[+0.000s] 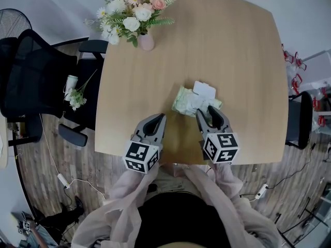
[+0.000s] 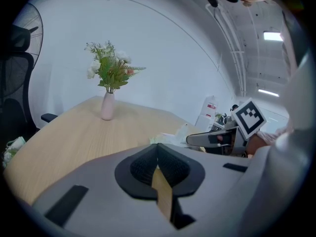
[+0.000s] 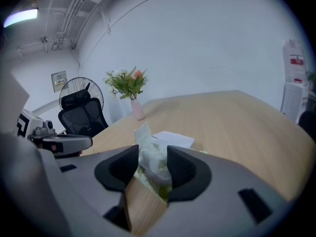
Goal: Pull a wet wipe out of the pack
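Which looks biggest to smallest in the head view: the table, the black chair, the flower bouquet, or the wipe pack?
1. table
2. black chair
3. flower bouquet
4. wipe pack, clearly smallest

Wet wipe pack on the table, with both grippers before it

The wet wipe pack [image 1: 182, 100] lies on the table [image 1: 232, 61], about midway across and nearer the front edge. A wet wipe [image 1: 195, 103] stands up out of it, and the lid flap [image 1: 204, 90] lies behind the wipe. The right gripper [image 1: 205, 110] is just in front of the pack, with the wipe between its jaws. The left gripper [image 1: 162, 117] is to its left over the table, beside the pack but apart from it. A vase of flowers [image 1: 146, 41] stands at the far left edge. An office chair [image 1: 31, 76] is to the left of the table, with a fan [image 1: 13, 22] behind it.
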### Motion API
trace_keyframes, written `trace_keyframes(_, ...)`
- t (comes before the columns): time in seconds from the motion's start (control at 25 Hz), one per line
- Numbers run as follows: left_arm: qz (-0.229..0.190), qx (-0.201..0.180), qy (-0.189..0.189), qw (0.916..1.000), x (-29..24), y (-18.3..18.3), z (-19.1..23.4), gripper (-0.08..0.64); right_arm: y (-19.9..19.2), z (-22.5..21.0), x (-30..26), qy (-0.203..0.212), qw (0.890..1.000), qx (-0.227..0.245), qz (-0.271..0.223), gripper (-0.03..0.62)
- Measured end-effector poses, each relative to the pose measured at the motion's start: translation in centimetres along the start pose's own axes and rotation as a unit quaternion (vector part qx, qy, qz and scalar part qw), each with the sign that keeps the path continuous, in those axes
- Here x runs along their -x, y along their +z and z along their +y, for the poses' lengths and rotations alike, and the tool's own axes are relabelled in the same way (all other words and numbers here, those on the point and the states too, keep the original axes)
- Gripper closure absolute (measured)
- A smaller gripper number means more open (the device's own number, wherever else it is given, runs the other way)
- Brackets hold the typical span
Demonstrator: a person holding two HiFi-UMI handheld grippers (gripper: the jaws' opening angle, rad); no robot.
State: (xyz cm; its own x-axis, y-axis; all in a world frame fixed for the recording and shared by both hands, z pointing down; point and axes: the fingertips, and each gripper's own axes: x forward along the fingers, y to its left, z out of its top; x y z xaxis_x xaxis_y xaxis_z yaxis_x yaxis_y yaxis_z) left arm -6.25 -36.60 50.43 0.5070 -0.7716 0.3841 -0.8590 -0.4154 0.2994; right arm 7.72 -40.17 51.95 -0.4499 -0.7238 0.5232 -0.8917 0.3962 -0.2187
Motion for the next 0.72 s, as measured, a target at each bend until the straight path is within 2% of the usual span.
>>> trace_keyframes(0.32,0.004,0.001,0.001,1.0,-0.3,-0.16,0.51,0.548,-0.18,-0.1,-0.93,-0.004,1.0,0.004,0.007,0.419)
trace_keyframes(0.56,0.005,0.001,0.0,1.0,-0.13,-0.39,0.32,0.548,-0.39,0.3,-0.96,0.002,1.0,0.005,0.007,0.457)
trace_keyframes(0.64,0.004,0.001,0.0,1.0,-0.03,-0.42,0.35,0.548,-0.48,0.27,-0.9,-0.004,1.0,0.011,0.005,0.503)
trace_keyframes(0.68,0.004,0.001,0.001,1.0,0.03,-0.41,0.37,0.548,-0.54,0.19,-0.84,-0.008,1.0,0.016,0.005,0.566)
trace_keyframes(0.72,0.003,0.001,0.002,1.0,0.08,-0.37,0.4,0.548,-0.59,0.13,-0.78,-0.011,1.0,0.019,0.004,0.578)
